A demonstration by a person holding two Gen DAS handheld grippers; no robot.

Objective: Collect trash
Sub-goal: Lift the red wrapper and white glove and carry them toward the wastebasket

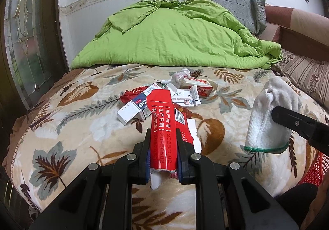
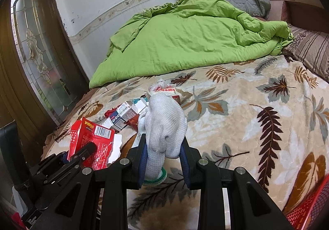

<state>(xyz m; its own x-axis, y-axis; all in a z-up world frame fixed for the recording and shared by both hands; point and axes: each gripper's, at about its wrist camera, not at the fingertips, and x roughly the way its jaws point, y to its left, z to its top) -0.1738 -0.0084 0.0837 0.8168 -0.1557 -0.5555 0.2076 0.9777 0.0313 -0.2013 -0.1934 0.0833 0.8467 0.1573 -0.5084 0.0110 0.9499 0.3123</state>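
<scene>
Clearly both hands are loaded, so this looks like the carry-to-bin step. The left gripper point(image 1: 163, 153) is clenched on a torn red carton point(image 1: 163, 127), jaws narrowed to the width of the flattened box, lifted above the leaf-print blanket point(image 1: 67, 125). The right gripper point(image 2: 164, 158) clamps a white knit glove point(image 2: 164, 125) near its green cuff, jaws somewhat wider. Next, I judge, both loads should swing toward the red mesh basket point(image 2: 308, 209) at the lower right and be released there. More boxes and wrappers point(image 1: 164, 94) lie piled mid-bed, near the green quilt point(image 1: 174, 36).
</scene>
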